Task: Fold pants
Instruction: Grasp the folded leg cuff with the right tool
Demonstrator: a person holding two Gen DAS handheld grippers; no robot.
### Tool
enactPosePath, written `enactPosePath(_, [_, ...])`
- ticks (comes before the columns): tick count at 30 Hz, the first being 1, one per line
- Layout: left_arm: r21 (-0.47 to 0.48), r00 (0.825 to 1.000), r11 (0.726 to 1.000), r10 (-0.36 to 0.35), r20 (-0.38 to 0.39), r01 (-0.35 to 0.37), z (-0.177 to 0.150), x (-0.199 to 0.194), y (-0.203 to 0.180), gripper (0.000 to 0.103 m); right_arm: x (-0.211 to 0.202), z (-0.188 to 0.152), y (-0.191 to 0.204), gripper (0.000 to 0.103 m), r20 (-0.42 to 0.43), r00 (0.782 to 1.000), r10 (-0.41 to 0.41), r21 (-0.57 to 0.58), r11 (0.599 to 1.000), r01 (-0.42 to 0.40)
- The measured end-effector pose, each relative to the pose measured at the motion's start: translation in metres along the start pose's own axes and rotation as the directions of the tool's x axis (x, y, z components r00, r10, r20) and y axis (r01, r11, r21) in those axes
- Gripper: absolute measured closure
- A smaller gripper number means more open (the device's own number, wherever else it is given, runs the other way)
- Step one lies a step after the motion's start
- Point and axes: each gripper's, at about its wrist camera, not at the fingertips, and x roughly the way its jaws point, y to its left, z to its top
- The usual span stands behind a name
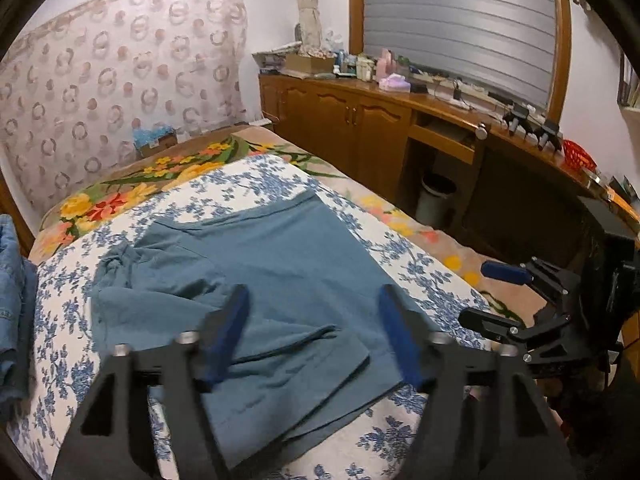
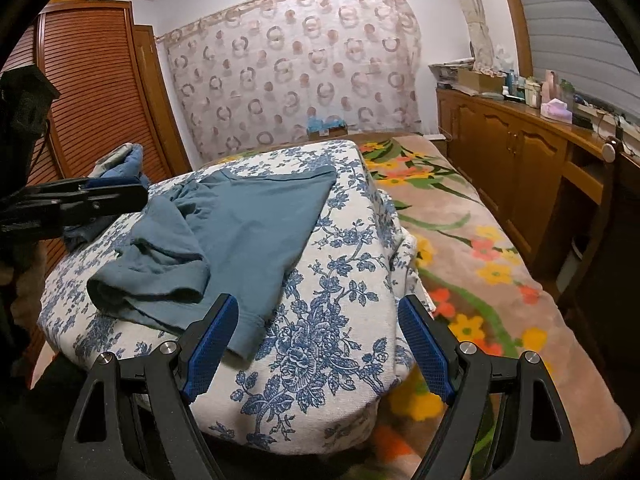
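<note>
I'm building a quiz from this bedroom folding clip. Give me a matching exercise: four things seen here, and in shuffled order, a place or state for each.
Things:
1. teal-blue cotton pants
2. blue denim garment
3. grey plastic waste bin
4. left gripper

Places or states:
A. under the wooden desk
B. fingers spread, nothing between the pads
C. partly folded on the blue-and-white floral cloth
D. piled at the cloth's far left edge

Pairs: 1-C, 2-D, 3-A, 4-B

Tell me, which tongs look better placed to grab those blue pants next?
Probably the left tongs: they hang open right over the blue pants. The right tongs hover open beside the hem, mostly over the flowered cover.
</note>
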Motion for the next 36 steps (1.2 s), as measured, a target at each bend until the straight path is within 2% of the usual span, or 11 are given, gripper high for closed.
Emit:
enactPosePath(9, [-0.043,0.998,0.997,0.067,-0.019,-0.068,-0.023,-0.005,0.031,0.027,0.009,0.008,0.016,0.020,0.011,0.999,0.040,-0.039,0.998,-0.040])
enactPosePath(14, [-0.074,0.996,0.993,0.090,-0.030,-0.092,-0.041,-0.010,0.049,0.027,0.019,0.009,0.025,0.033,0.006,0.997,0.081,-0.075,0.994,-0.080])
enactPosePath(16, [-0.083,0.994,0.991,0.099,-0.038,-0.102,-0.048,-0.012,0.055,0.027,0.026,0.011,0.031,0.043,-0.006,0.995,0.099,-0.091,0.991,-0.099])
enactPosePath(21, [-0.103,0.992,0.987,0.114,-0.061,-0.120,-0.064,-0.010,0.068,0.027,0.044,0.015,0.039,0.062,-0.040,0.989,0.144,-0.124,0.981,-0.148])
enactPosePath(29, [-0.135,0.991,0.983,0.111,-0.079,-0.121,-0.078,-0.005,0.078,0.027,0.074,0.018,0.035,0.070,-0.124,0.981,0.152,-0.127,0.978,-0.168])
enactPosePath(32, [-0.135,0.991,0.984,0.108,-0.085,-0.119,-0.081,-0.003,0.077,0.027,0.074,0.020,0.027,0.077,-0.138,0.979,0.148,-0.132,0.977,-0.166])
enactPosePath(34, [-0.136,0.990,0.984,0.107,-0.089,-0.119,-0.082,-0.001,0.078,0.027,0.073,0.023,0.021,0.089,-0.142,0.978,0.155,-0.127,0.977,-0.174])
enactPosePath(36, [-0.140,0.990,0.983,0.105,-0.090,-0.117,-0.082,-0.001,0.078,0.027,0.068,0.026,0.019,0.094,-0.119,0.980,0.162,-0.122,0.977,-0.176])
